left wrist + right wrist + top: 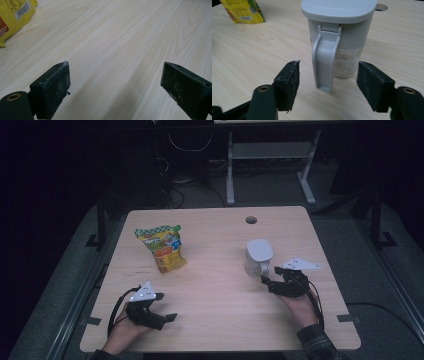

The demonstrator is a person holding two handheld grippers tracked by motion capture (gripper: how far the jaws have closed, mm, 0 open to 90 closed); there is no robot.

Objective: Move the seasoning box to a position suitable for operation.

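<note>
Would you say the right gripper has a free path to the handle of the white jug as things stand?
Probably yes. The right gripper is open, its fingers either side of the handle of the white jug, with bare table between.

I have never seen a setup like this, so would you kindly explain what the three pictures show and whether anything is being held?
There is no robot arm: a person at a wooden table holds a two-jaw tool in each hand. The high view looks down from above the person's side. There the left gripper shows at lower left and the right gripper at right. The other two pictures come from cameras riding on those tools, looking along their black jaws.

On the table stand a yellow and green snack bag and a clear jug with a white lid and handle, with some pale grains at its bottom.

Nothing is held. The left jaws stand wide over bare wood. The right jaws stand open on either side of the jug's handle, short of touching it.
</note>
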